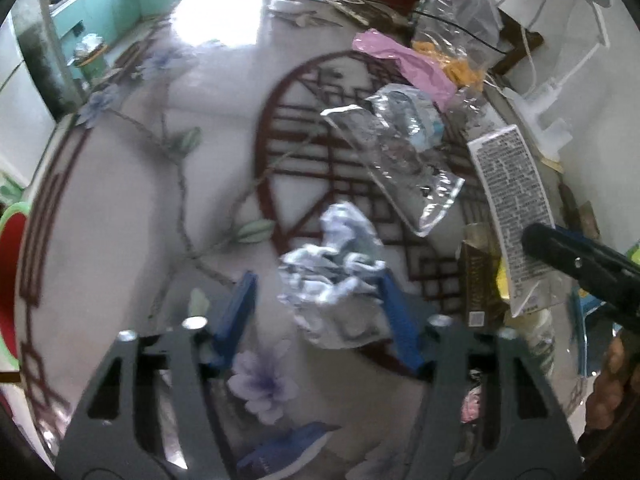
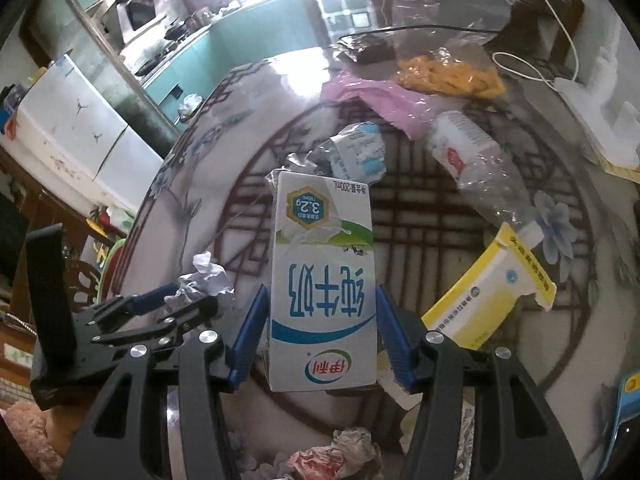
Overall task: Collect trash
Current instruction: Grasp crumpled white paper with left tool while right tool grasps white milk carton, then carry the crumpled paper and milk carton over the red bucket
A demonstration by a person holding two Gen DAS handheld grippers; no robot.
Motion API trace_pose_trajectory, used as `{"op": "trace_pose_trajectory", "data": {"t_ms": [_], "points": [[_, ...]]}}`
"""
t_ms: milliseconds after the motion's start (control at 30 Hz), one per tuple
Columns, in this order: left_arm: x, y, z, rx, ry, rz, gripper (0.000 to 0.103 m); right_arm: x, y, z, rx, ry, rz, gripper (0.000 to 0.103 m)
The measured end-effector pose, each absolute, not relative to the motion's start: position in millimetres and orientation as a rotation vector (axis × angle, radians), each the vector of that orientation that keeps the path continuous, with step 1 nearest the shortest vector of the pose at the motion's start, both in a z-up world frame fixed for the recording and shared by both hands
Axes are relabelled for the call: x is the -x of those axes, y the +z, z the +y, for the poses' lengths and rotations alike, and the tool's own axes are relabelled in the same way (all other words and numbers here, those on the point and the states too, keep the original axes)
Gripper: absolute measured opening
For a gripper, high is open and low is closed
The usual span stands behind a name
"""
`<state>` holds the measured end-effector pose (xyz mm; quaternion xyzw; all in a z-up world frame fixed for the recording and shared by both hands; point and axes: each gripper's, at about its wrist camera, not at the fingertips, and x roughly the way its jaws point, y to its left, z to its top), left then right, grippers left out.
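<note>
Milk carton (image 2: pixel 323 280) in right gripper (image 2: pixel 320 320), crumpled paper (image 1: pixel 332 276)

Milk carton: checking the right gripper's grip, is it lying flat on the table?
No, the milk carton is held up between the right gripper's fingers, above the table.

Your left view is motion-blurred, smearing the crumpled paper (image 1: pixel 332 276). The blue item (image 2: pixel 628 404) is cut off at your right view's edge.

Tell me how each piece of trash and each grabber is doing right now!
White milk carton: gripped, lifted.
Right gripper: shut on the carton.
Crumpled white paper ball: on the table, between the fingers.
Left gripper: open around it.
Clear plastic bottle: lying down, crushed.
Yellow cardboard box: flap torn open.
</note>
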<state>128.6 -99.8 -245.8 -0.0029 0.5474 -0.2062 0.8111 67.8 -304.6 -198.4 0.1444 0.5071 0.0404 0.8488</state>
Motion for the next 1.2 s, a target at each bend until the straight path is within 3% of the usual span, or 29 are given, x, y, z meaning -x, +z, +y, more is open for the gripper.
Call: {"op": "trace_pose_trajectory", "data": {"t_ms": [67,167,800,1200], "points": [[-127,-242,-103,-0.012,-0.455,1.156,0.039,-65,-197,-303,-0.31,0.084,1.063,0.053],[-124,-236,-101,-0.009,-0.477,1.157,0.038,-61,-188,-299,-0.308,0.088,1.04,0.053],[-64,-117,-35,0.06,-0.408,0.882,0.038,-29,-106,-248,-0.198,0.132,0.839,0.053],[-41,-101,14,0.047,-0.335,0.811,0.038,-20,-98,-195,-0.134,0.191,0.829,0.053]]}}
